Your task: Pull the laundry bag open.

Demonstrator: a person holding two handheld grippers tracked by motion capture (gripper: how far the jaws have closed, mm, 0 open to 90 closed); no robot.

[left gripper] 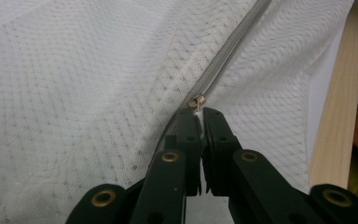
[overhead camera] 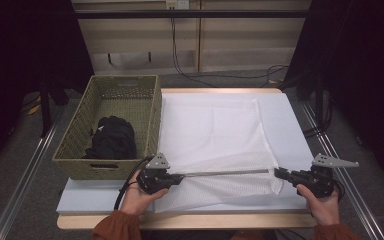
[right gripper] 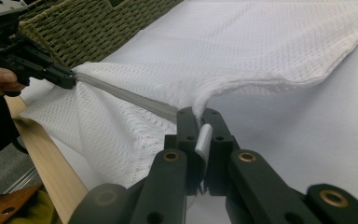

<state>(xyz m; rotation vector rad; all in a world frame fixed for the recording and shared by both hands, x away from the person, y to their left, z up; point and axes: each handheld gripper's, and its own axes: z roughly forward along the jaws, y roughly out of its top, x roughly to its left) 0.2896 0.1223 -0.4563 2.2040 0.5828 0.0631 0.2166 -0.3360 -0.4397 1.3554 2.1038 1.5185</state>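
Grey carpet floor (overhead camera: 20,165), pale wood-panelled wall (overhead camera: 250,45) — black curtains (overhead camera: 360,75) on both sides.

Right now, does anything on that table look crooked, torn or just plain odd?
Nothing looks damaged or spilled. The white mesh bag lies rumpled, its near edge lifted and pulled taut along the zipper between the left tongs and right tongs, both shut on it. A black cloth sits bunched in the basket.

Desk (overhead camera: 290,125), centre of frame: pale top with wooden front edge. Lying directly on it: woven basket (overhead camera: 80,145) at left, overhanging the side; white mesh bag (overhead camera: 215,130) spread across the middle, zipper edge toward bottom.
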